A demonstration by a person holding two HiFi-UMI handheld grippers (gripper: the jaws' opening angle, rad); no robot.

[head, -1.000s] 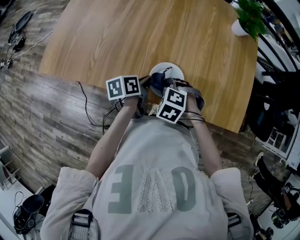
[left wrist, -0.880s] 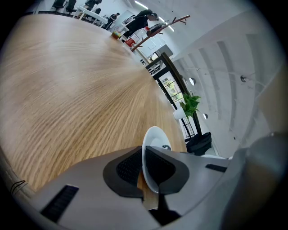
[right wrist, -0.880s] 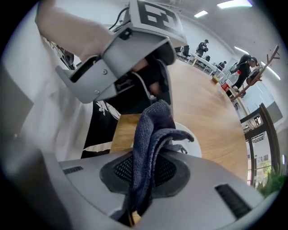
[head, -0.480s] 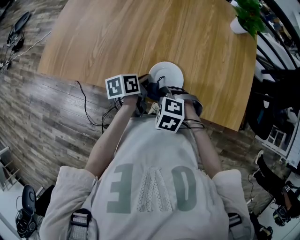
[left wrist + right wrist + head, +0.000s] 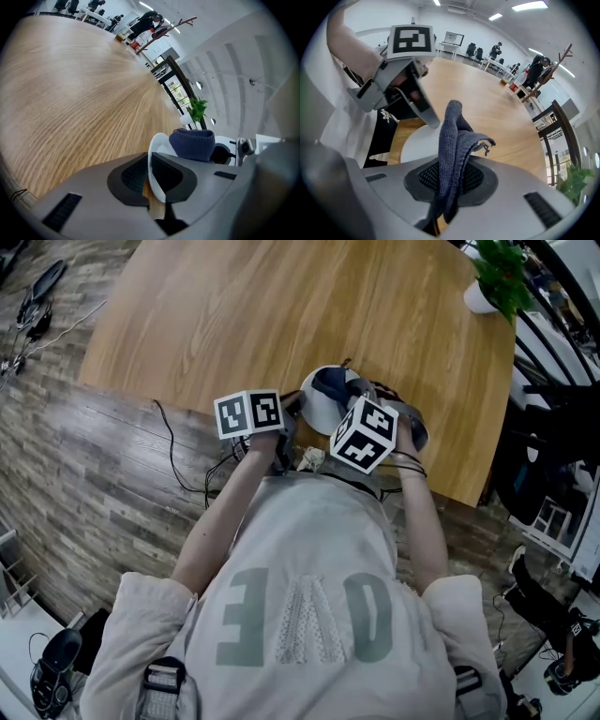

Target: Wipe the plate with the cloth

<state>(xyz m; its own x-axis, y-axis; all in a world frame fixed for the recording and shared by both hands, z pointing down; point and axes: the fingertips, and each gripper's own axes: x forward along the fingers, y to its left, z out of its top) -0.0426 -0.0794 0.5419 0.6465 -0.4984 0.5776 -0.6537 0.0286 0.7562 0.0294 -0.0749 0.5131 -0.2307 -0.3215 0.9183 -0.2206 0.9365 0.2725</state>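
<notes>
There is one plate [image 5: 316, 412], white and round, at the near edge of the wooden surface [image 5: 234, 315], just in front of the person. It is held tilted, and the left gripper [image 5: 151, 176] has it by the rim. In the left gripper view the two fingers [image 5: 130, 176] are closed on the thin white edge, one on each side. Whether the plate also touches the surface, I cannot tell.

There is one cloth [image 5: 335, 382], dark blue and knitted. In the head view it covers the far part of the plate. The right gripper [image 5: 450, 180] holds it. In the right gripper view its fingers [image 5: 480, 178] are closed on the folded cloth, and a loose end stands up between them, in front of the plate.

The two grippers are close together, one at each side of the plate. Each one carries a cube with square black and white markers, so there are two cubes [image 5: 248, 413]; the right one [image 5: 366, 434] hides part of the plate in the head view.

Around them, the surface carries only one potted plant [image 5: 492, 277] in a white pot, at the far right corner, well apart from the plate. On the plank floor [image 5: 84, 474] at the left lies a thin black cable [image 5: 173, 451].
</notes>
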